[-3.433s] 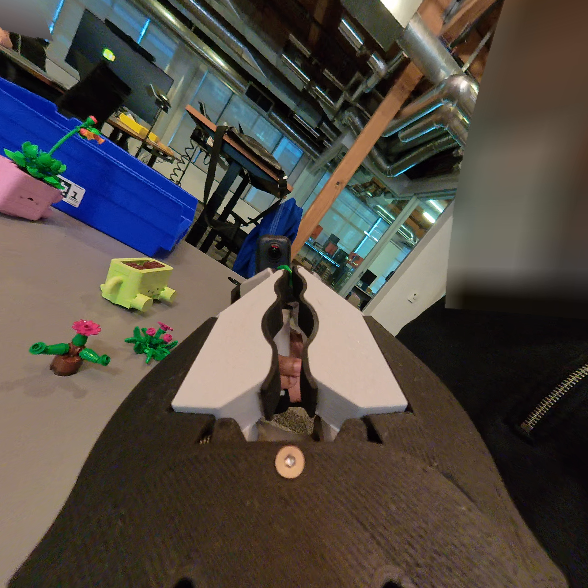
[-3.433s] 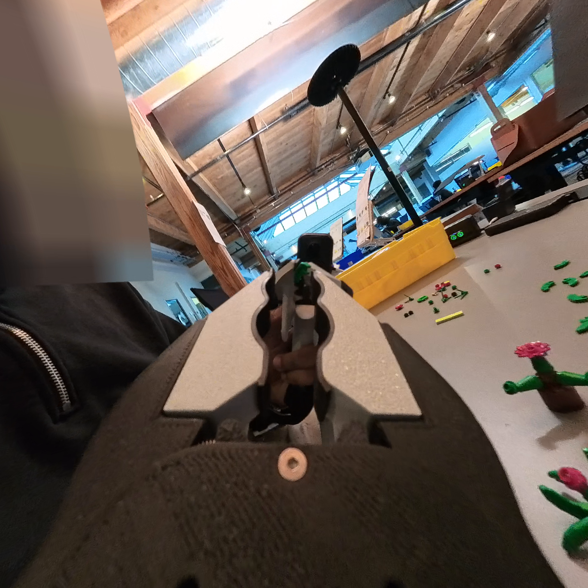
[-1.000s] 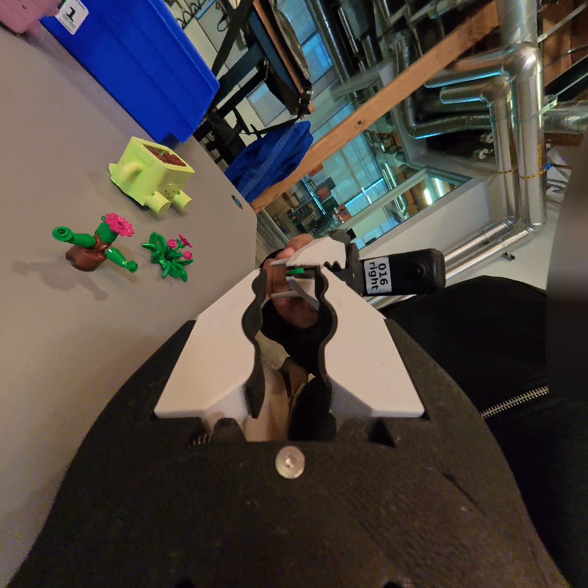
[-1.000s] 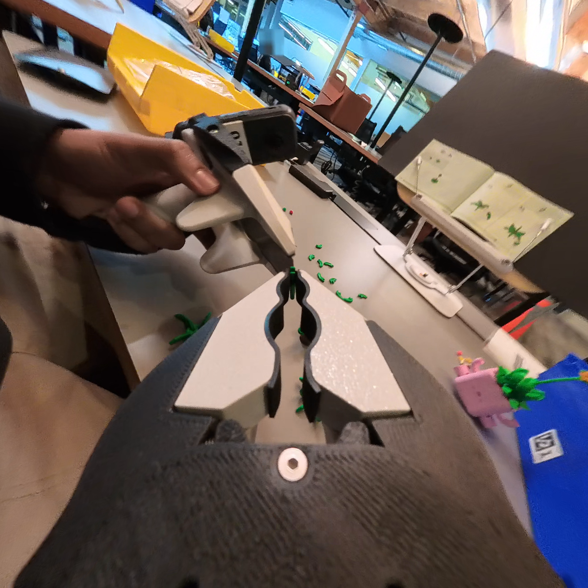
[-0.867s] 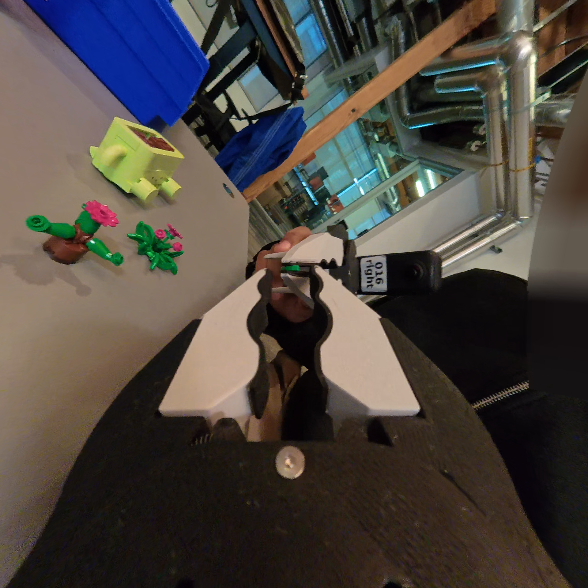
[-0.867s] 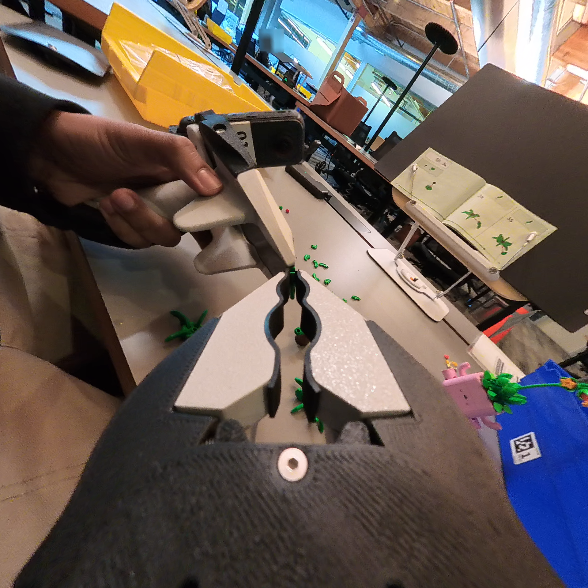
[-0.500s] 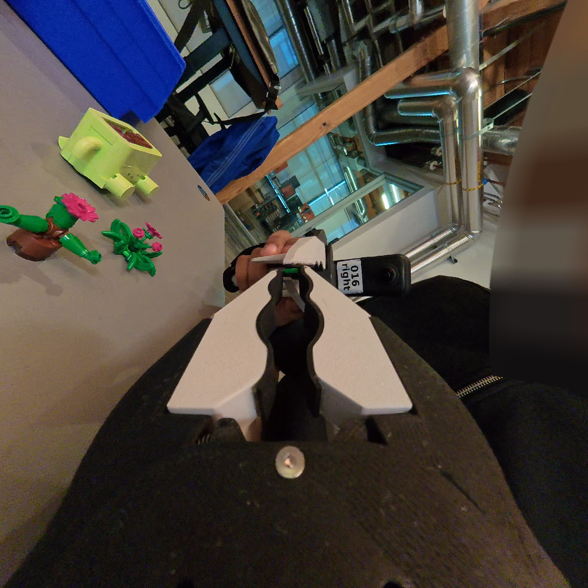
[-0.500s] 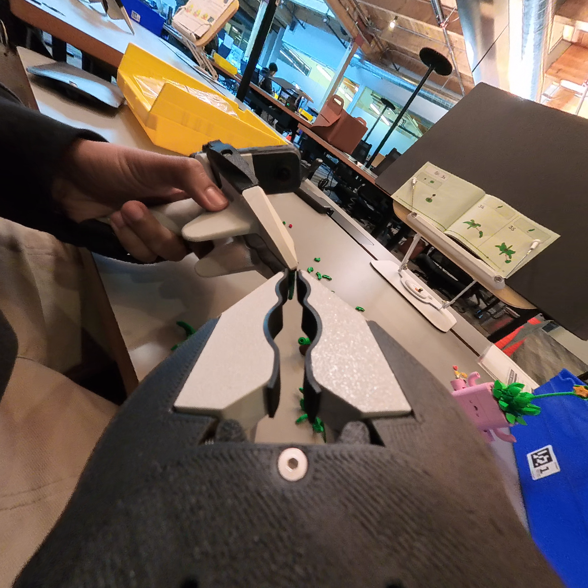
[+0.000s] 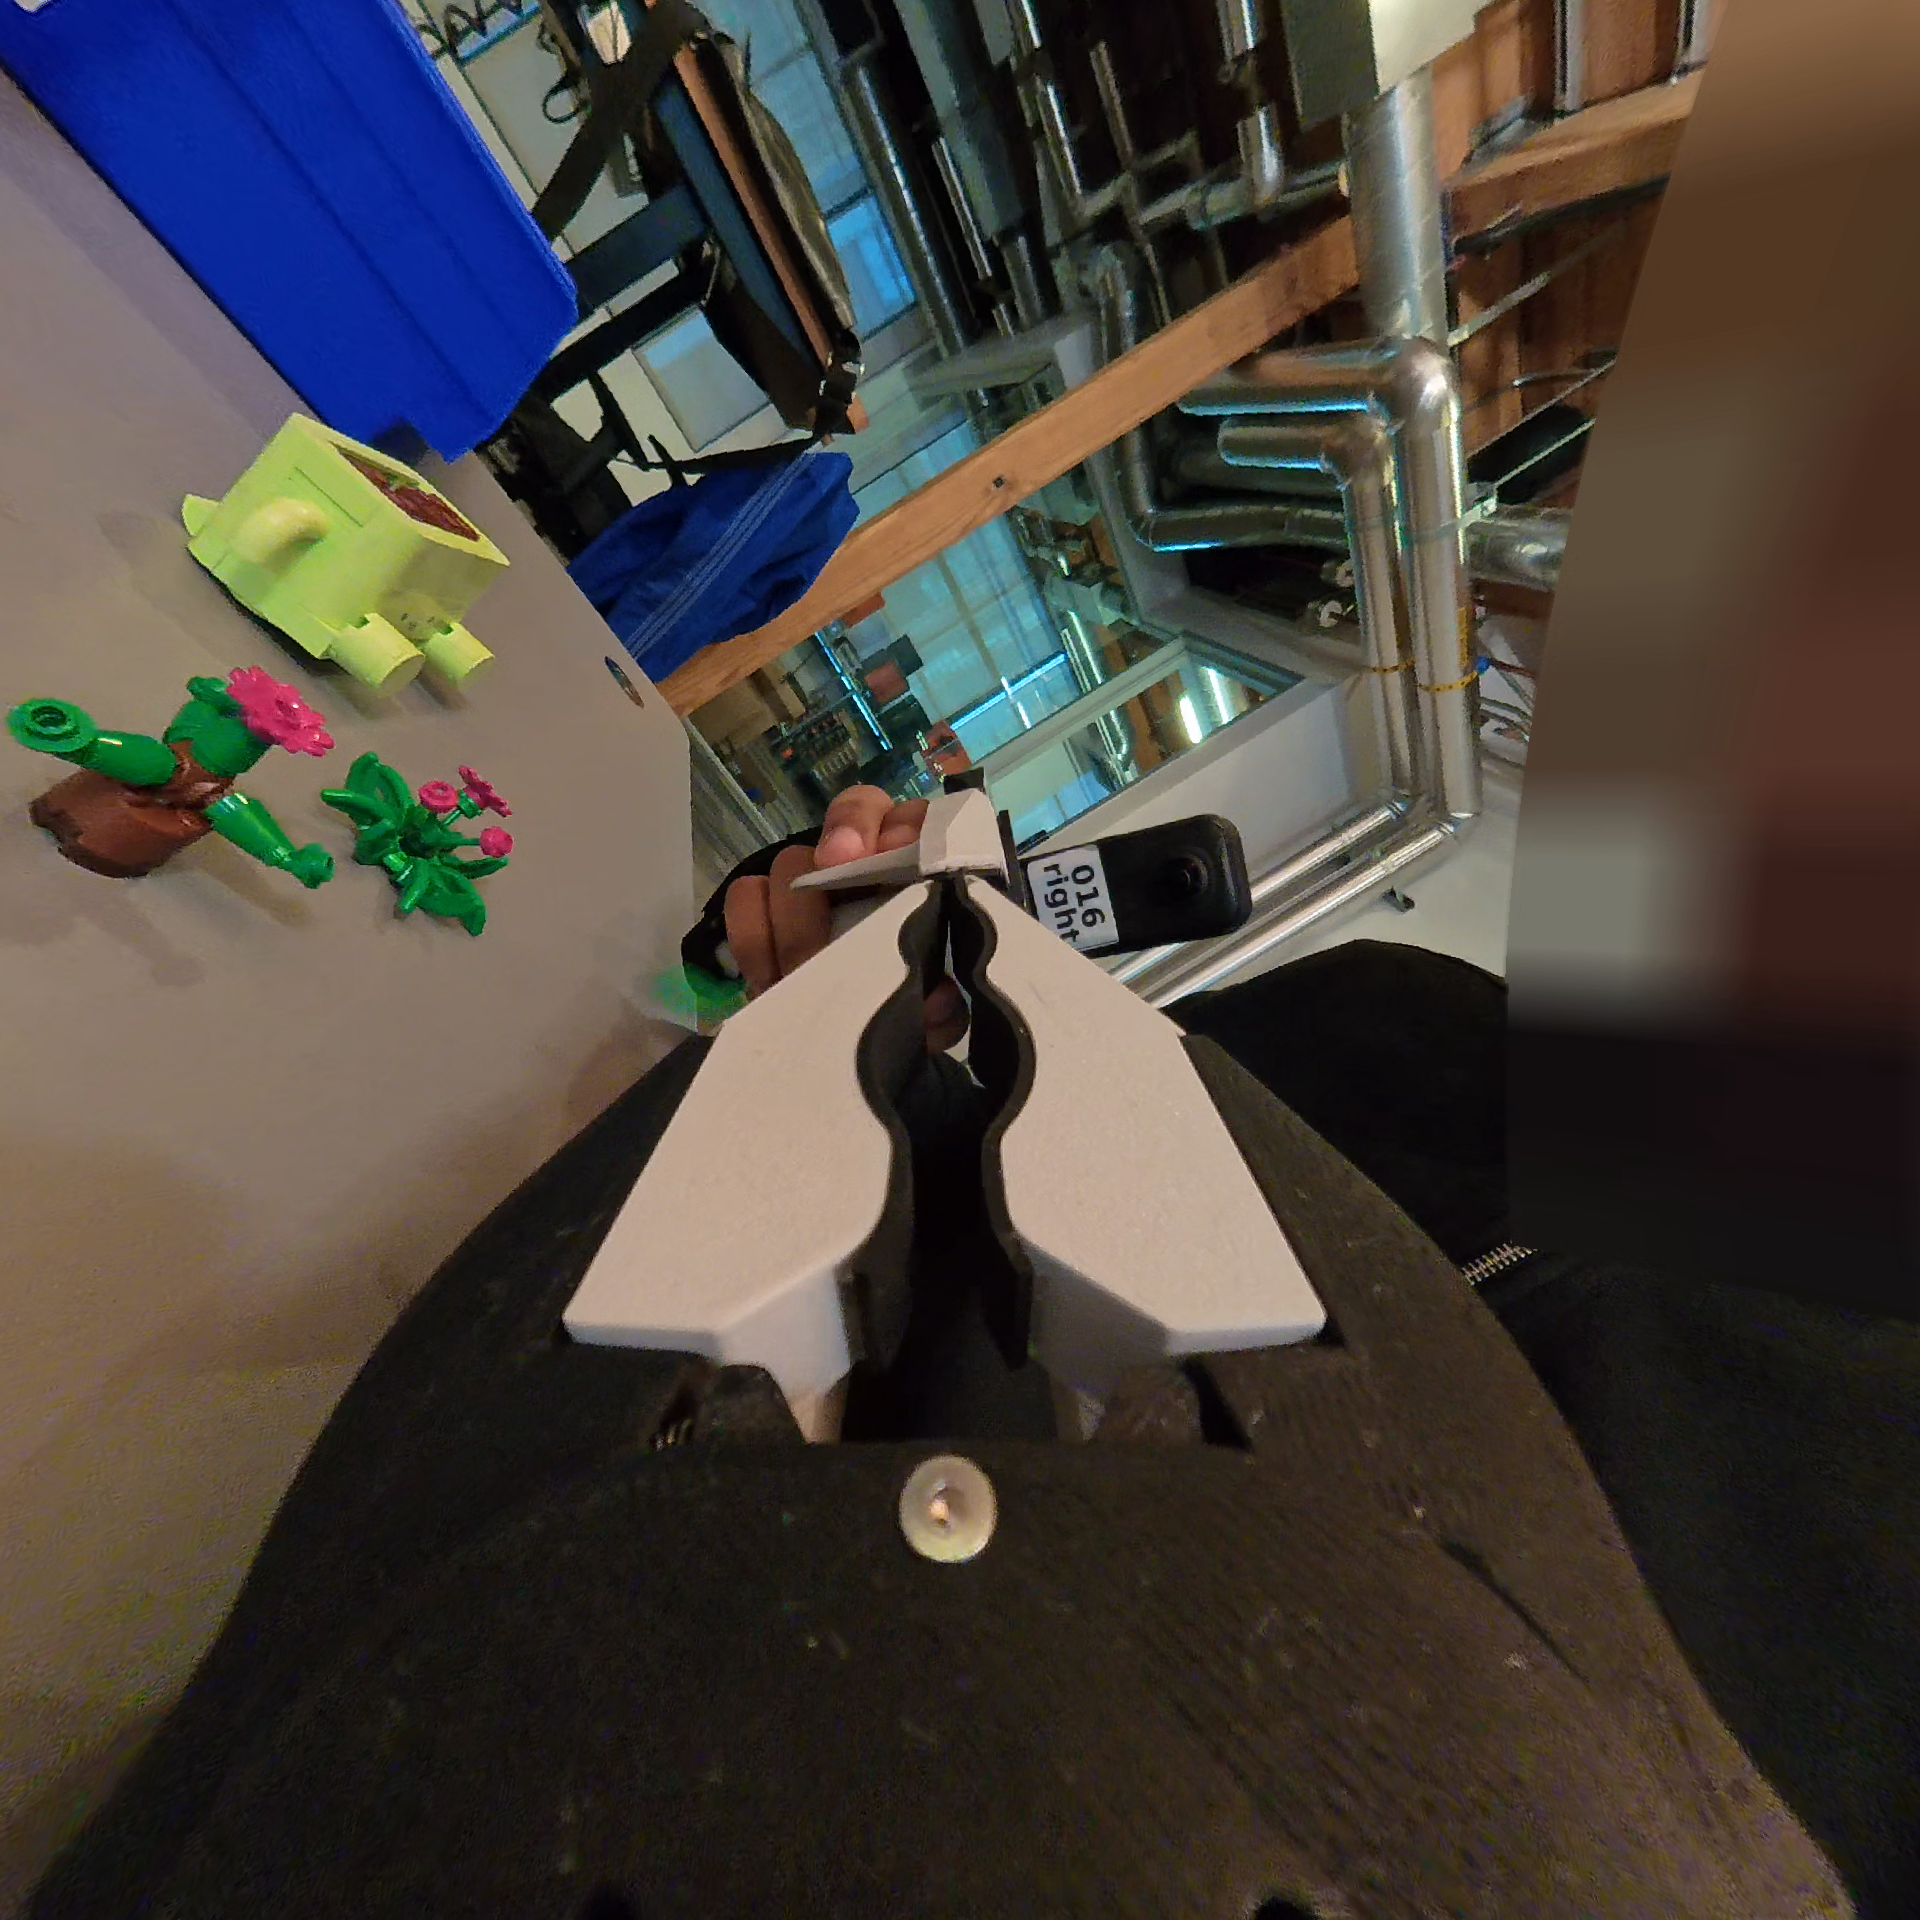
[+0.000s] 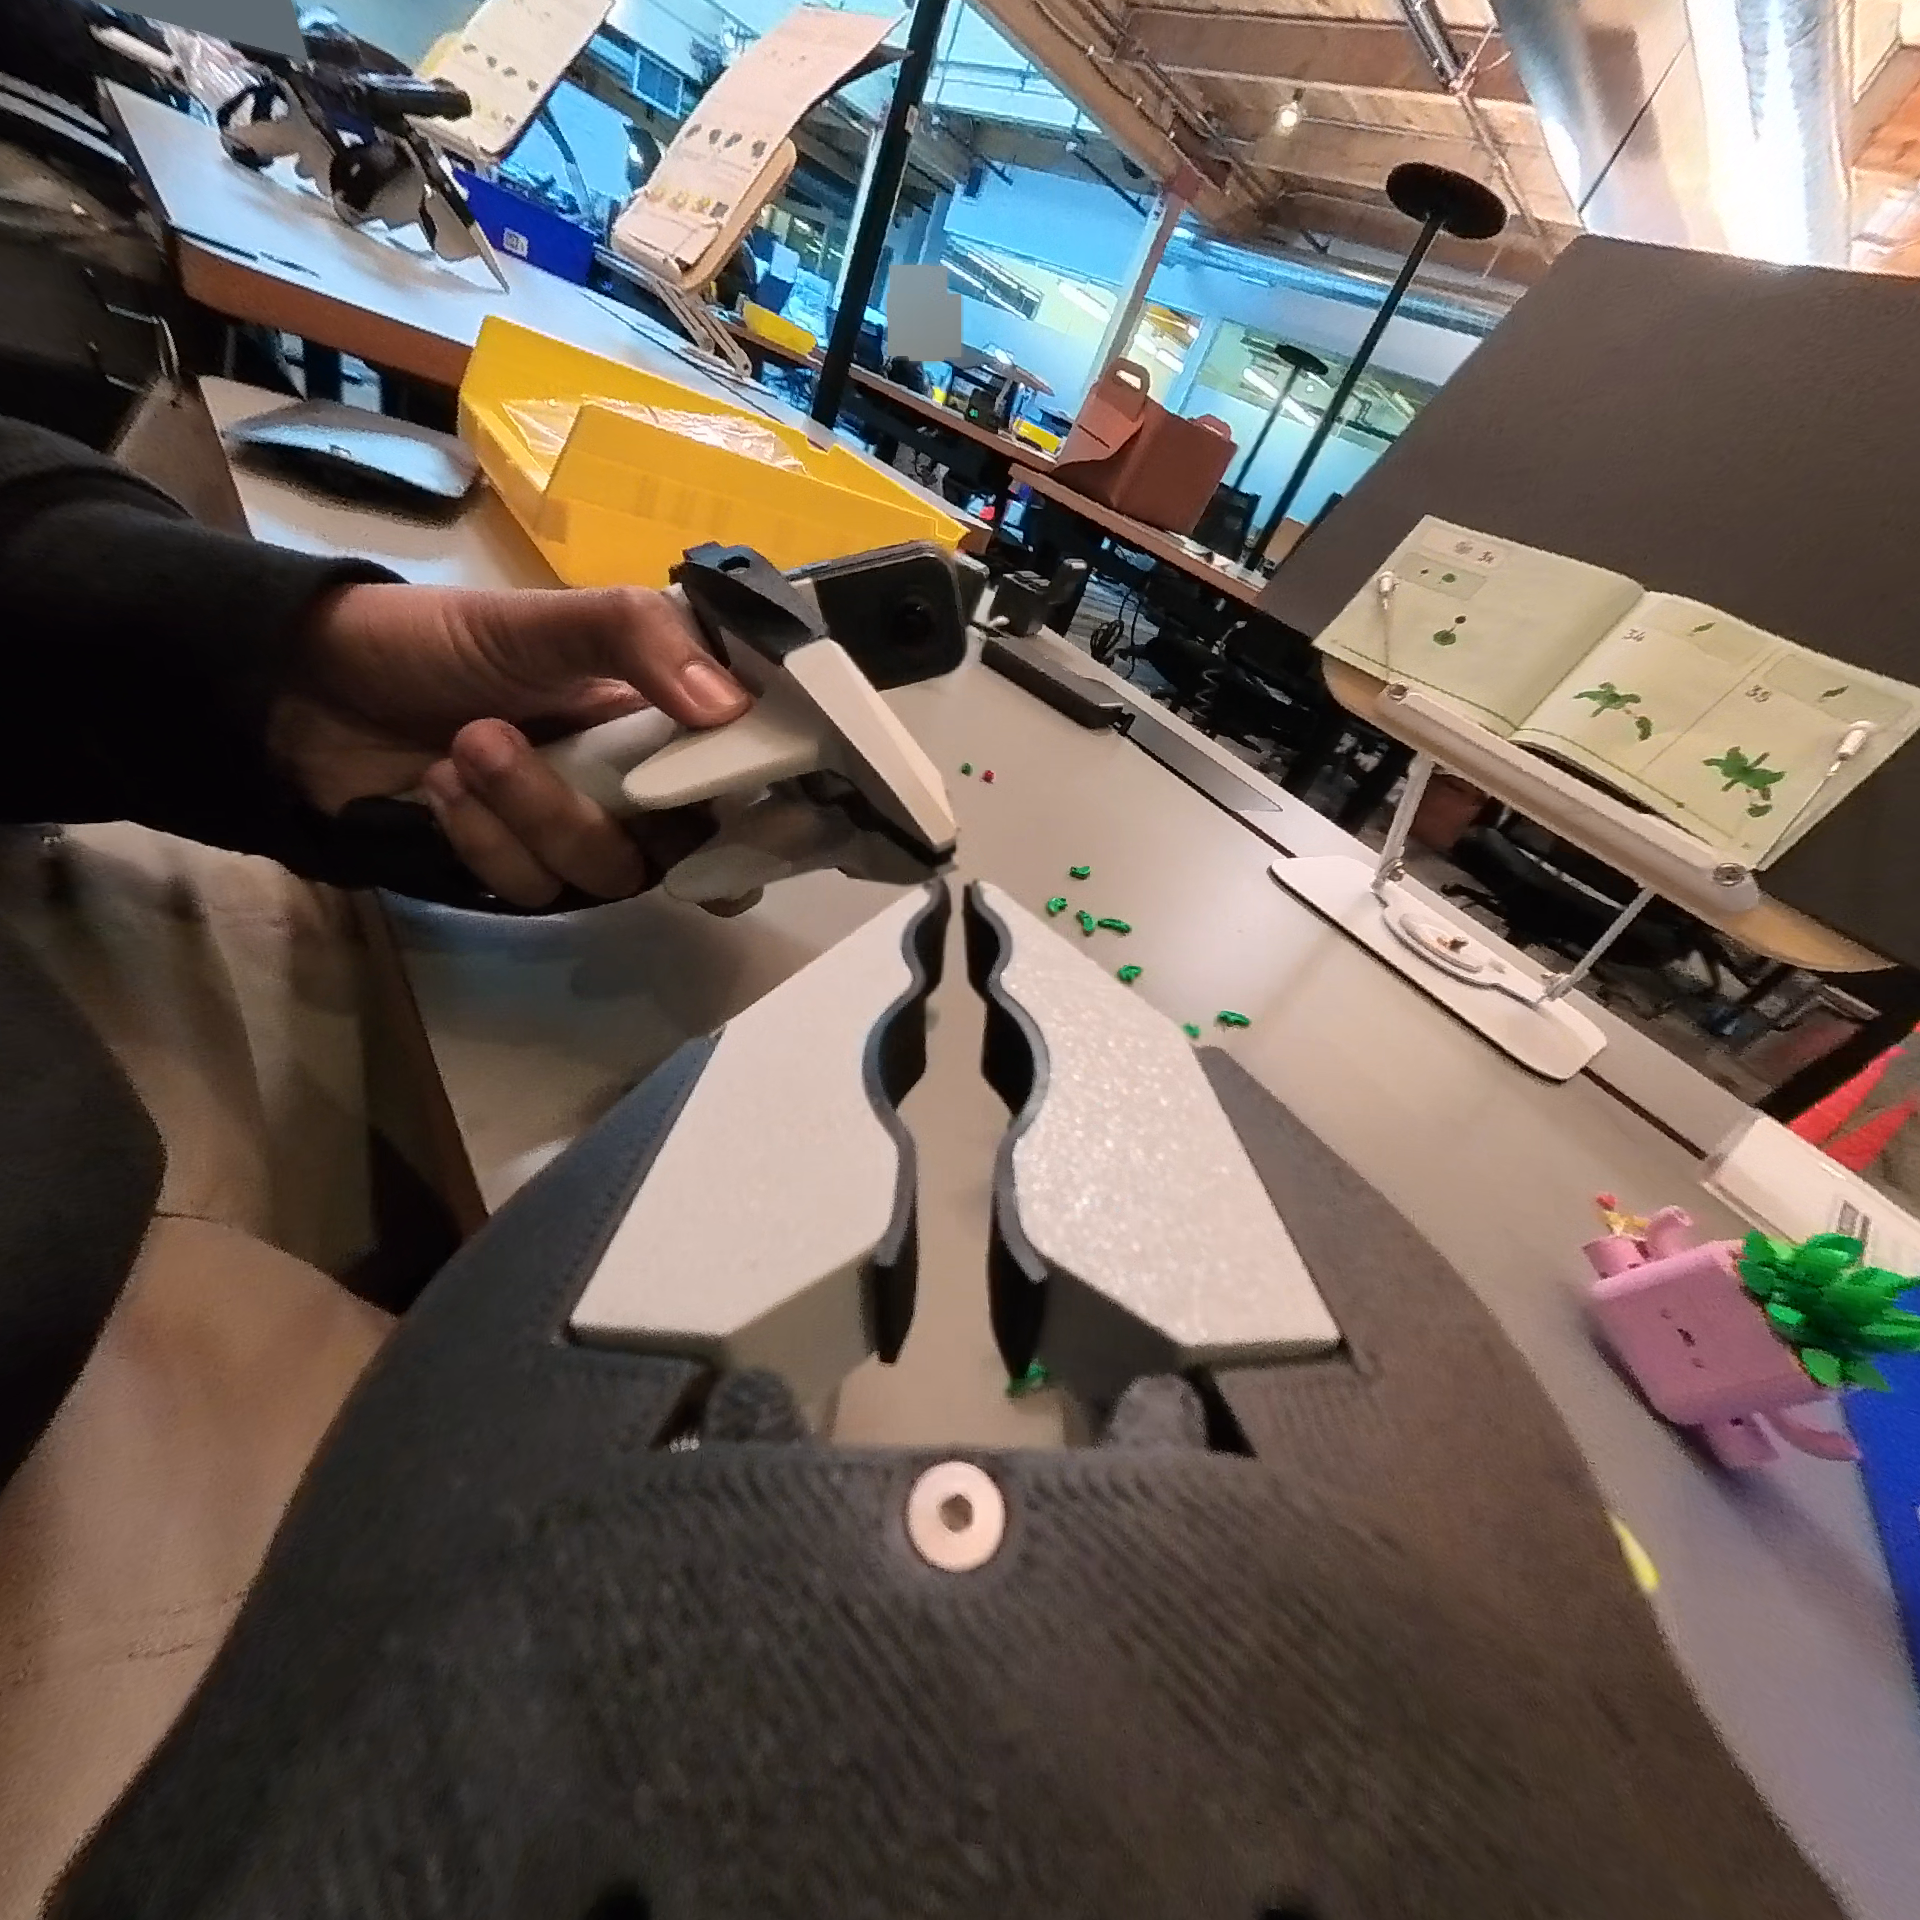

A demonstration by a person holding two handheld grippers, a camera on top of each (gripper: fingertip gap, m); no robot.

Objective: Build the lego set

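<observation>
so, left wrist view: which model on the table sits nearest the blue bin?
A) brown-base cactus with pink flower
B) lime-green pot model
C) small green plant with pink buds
B: the lime-green pot model sits just below the blue bin, while the cactus and the small green plant lie nearer the camera.

The blue bin (image 9: 281, 197) is cut off by the left wrist view's top edge. The pink pot (image 10: 1714, 1340) looks blurred at the right wrist view's right edge. Any piece between the left claw (image 9: 948, 902) tips is too small to tell.
</observation>
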